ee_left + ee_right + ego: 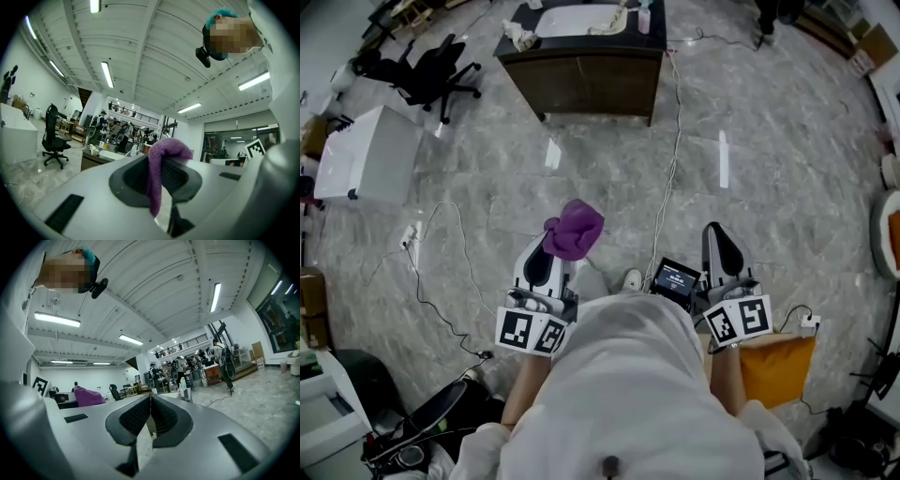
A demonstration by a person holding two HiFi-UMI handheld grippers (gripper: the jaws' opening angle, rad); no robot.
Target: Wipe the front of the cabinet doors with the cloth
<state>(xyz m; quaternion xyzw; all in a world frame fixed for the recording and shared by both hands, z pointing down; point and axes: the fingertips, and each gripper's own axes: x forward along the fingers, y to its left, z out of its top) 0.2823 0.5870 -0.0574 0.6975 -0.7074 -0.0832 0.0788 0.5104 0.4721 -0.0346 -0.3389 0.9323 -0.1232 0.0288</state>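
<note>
A wide stretch of floor [750, 187] lies between the person and the dark cabinet [581, 86], with a cable [673, 169] trailing across it that could snag a foot on the walk over. The cabinet stands well apart from both grippers. The left gripper [549, 255] pinches the bunched purple cloth [574, 230], seemingly by one fold, so rubbing the doors could drag it loose. The right gripper [719, 240] is closed on nothing.

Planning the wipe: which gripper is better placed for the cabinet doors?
Left. The left gripper is shut on the cloth; the right gripper is shut, empty. The cabinet stands ahead of both.
</note>
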